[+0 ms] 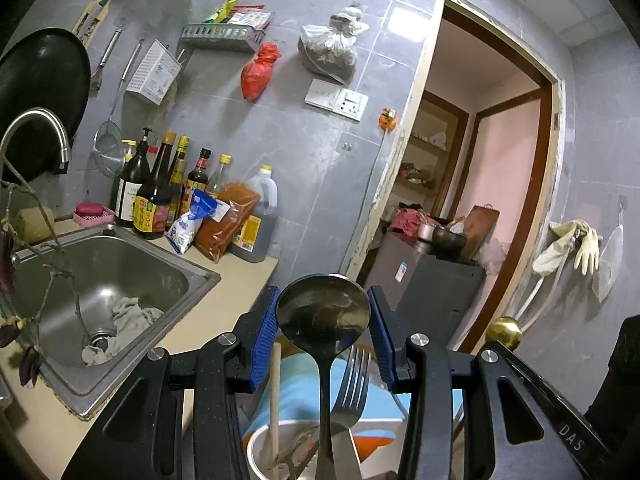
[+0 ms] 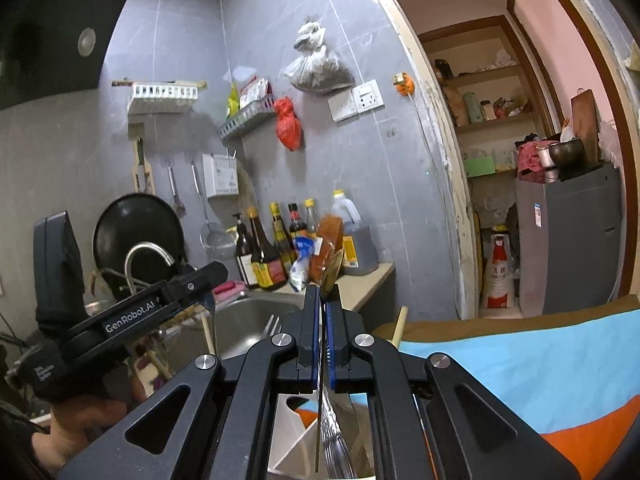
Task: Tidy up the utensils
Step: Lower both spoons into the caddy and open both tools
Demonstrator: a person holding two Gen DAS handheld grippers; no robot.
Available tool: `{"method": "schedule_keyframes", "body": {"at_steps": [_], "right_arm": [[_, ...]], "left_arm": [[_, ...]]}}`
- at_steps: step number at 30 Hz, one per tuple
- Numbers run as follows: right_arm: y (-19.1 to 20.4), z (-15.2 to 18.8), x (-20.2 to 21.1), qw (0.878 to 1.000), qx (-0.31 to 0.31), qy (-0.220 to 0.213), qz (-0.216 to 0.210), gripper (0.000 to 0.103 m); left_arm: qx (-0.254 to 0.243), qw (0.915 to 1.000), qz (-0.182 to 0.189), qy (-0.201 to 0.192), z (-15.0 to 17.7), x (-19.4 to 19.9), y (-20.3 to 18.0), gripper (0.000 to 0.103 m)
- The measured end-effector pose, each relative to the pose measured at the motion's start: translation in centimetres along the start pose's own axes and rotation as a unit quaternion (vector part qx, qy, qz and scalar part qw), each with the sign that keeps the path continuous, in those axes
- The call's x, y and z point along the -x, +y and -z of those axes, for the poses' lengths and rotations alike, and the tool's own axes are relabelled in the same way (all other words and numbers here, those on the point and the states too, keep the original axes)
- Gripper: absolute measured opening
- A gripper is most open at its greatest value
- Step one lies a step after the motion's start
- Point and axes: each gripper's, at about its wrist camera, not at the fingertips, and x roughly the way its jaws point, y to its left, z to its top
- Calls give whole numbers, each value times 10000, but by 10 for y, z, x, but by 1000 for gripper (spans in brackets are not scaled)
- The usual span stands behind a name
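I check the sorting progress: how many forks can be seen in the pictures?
1 fork: it stands tines up in the white cup, just right of the spoon, between the left gripper's pads. More may be hidden inside the cup.

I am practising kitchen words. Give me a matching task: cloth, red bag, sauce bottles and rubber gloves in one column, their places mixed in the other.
1 cloth
2 red bag
3 sauce bottles
4 rubber gloves

a on the counter beside the sink
b on the wall right of the doorway
c in the sink
d on the wall left of the doorway

Pairs: 1-c, 2-d, 3-a, 4-b
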Motion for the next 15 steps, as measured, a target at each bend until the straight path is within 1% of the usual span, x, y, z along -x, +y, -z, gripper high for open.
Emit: {"method": "schedule_keyframes", "body": {"at_steps": [4,15], "right_arm": [[2,3,-2,9999,63,93,2,2],[2,9,-2,9994,63,346,-6,4]], "left_arm": [[-48,9999,42,81,3,0,-2,38],[34,9995,201,252,2,7,1,38]]}}
